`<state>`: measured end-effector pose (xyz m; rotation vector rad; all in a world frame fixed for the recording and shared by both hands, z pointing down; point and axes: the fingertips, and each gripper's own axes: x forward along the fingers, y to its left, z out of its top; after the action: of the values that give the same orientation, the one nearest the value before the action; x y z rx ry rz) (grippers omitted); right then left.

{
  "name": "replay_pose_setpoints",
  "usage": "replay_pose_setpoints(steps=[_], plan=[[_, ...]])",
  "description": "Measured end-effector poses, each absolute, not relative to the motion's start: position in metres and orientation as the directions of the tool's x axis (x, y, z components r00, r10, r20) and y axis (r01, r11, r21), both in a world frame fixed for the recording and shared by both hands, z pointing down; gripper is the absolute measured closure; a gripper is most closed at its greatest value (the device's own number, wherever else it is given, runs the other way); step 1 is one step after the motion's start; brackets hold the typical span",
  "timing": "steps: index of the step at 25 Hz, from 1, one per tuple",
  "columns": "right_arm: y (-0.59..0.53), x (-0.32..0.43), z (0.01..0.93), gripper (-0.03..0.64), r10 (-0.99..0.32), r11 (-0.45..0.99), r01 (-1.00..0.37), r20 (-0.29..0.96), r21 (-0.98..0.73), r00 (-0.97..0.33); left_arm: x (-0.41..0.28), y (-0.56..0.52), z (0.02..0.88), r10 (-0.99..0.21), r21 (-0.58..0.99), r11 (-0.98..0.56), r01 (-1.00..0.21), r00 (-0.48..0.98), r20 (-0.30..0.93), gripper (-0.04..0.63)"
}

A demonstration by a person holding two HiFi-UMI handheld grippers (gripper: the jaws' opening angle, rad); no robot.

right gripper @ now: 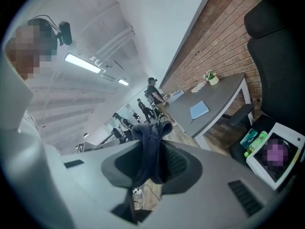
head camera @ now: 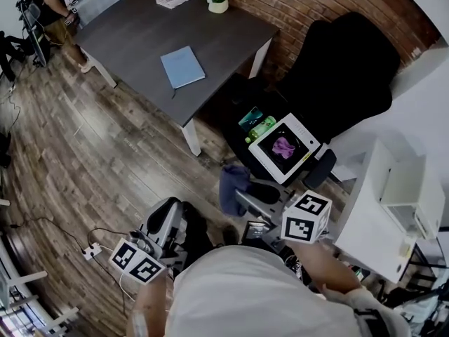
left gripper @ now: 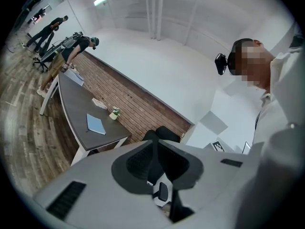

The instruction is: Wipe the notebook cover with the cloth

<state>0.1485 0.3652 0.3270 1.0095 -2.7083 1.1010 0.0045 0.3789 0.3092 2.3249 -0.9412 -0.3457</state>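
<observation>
Far off on the bench (head camera: 140, 27), notebook (head camera: 182, 67) looks unwiped: my right gripper (right gripper: 151, 162) clamps the cloth (right gripper: 150, 136), left gripper (left gripper: 156, 152) closed empty.

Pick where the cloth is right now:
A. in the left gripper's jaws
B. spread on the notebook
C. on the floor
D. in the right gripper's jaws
D: the right gripper view shows the dark cloth pinched between the jaws of the right gripper, while the left gripper holds nothing and the notebook lies bare on the table.
</observation>
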Motion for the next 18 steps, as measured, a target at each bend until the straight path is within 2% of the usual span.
replay_pose_setpoints(steps=[18], plan=[[0.229, 0.058, 0.333, 0.510, -0.638, 0.430, -0.693, 0.348, -0.578, -0.687, -0.087, 0.233, 0.326, -0.580, 0.640, -0.623, -0.449, 0.814, 0.006, 0.554]])
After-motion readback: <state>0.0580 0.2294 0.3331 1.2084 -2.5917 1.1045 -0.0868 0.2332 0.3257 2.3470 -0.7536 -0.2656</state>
